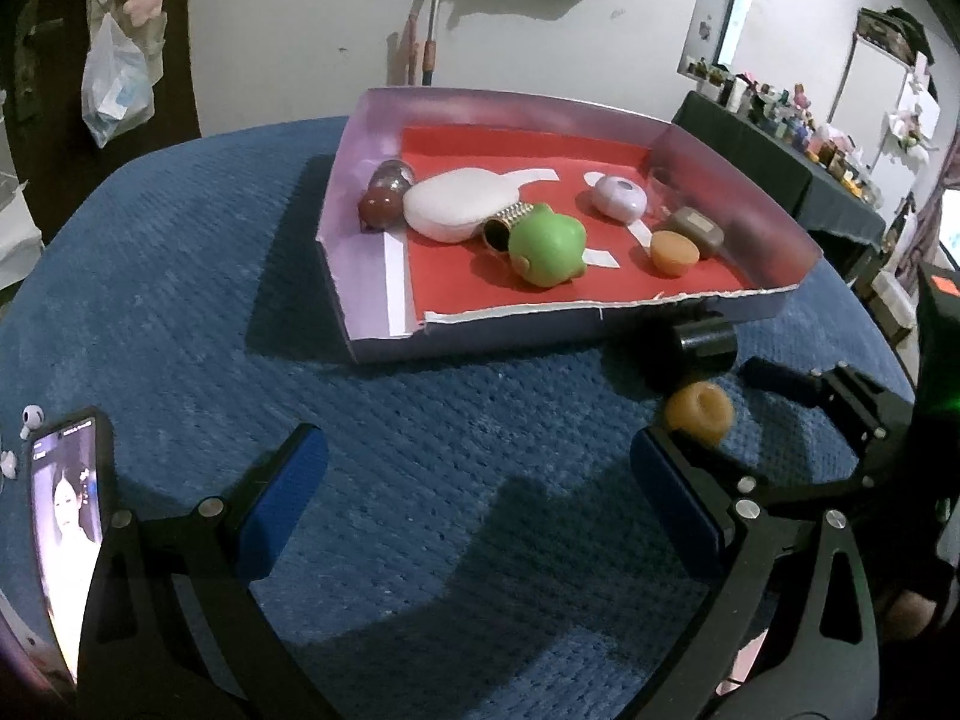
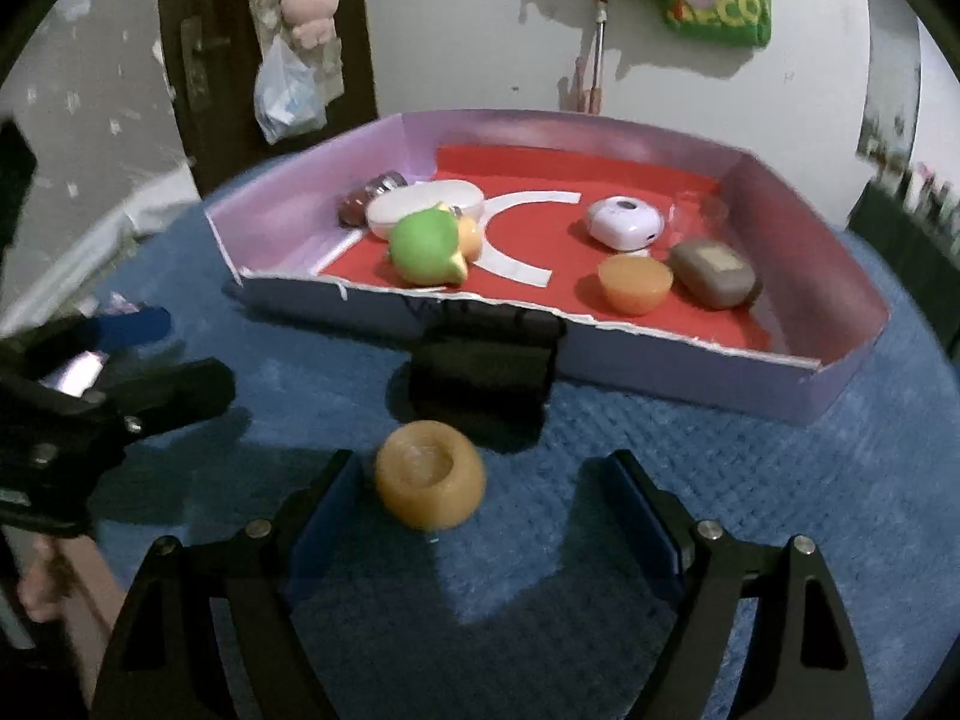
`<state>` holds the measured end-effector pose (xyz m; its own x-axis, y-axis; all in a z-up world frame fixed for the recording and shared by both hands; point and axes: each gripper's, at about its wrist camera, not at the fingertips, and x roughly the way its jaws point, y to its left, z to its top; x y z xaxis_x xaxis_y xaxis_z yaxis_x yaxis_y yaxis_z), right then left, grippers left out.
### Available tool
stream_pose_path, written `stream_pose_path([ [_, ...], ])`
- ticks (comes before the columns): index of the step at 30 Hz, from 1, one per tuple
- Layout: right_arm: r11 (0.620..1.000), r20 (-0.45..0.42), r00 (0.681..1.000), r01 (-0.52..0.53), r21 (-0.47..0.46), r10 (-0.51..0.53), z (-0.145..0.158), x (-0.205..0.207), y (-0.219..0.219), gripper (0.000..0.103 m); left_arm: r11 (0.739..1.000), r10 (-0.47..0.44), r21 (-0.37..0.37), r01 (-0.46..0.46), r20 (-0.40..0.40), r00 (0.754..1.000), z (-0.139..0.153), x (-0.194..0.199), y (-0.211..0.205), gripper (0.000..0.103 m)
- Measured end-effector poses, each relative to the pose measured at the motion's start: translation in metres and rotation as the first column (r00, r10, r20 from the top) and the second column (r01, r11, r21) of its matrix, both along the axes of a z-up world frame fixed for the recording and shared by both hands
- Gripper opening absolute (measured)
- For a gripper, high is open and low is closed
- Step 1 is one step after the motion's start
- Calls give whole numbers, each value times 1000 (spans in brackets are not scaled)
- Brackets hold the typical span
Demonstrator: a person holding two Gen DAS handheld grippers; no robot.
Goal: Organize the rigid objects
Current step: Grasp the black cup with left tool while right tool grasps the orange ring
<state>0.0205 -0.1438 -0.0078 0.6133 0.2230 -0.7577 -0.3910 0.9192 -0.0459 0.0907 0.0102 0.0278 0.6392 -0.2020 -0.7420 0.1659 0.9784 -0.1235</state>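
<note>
A shallow lilac cardboard tray (image 1: 384, 300) (image 2: 690, 366) with a red floor holds a green toy (image 1: 547, 246) (image 2: 426, 247), a white oval case (image 1: 459, 204), a white round device (image 1: 619, 197) (image 2: 624, 222), an orange cup (image 1: 675, 252) (image 2: 635, 283), a brown soap bar (image 2: 714, 273) and dark red balls (image 1: 379, 205). On the blue cloth before the tray lie an orange ring-shaped cup (image 1: 699, 414) (image 2: 429, 474) and a black cylinder (image 1: 702, 345) (image 2: 486, 369). My right gripper (image 2: 486, 516) is open, with the orange ring between its fingertips, nearer the left finger. My left gripper (image 1: 474, 480) is open and empty.
A phone (image 1: 66, 534) with a lit screen and white earbuds (image 1: 24, 423) lie at the left on the blue cloth (image 1: 420, 450). The right gripper shows at the right of the left wrist view (image 1: 840, 408). A wall with hanging bags stands behind the tray.
</note>
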Motion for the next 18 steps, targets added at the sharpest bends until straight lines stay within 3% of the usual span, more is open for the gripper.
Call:
stream_pose_path([
  [5, 996, 20, 996, 84, -29, -84, 3, 1, -24, 82, 1000, -20, -7, 20, 2, 1000, 1, 0, -4, 103],
  [10, 983, -2, 983, 183, 16, -183, 5, 13, -67, 76, 997, -68, -25, 68, -13, 998, 1, 6, -20, 103],
  [11, 982, -2, 982, 187, 29, -187, 7, 14, -73, 72, 997, -78, -23, 78, -17, 997, 1, 7, -25, 103],
  [18, 988, 6, 989, 149, 34, -150, 11, 9, -71, 71, 993, -116, -8, 116, -42, 992, -3, 25, -59, 103],
])
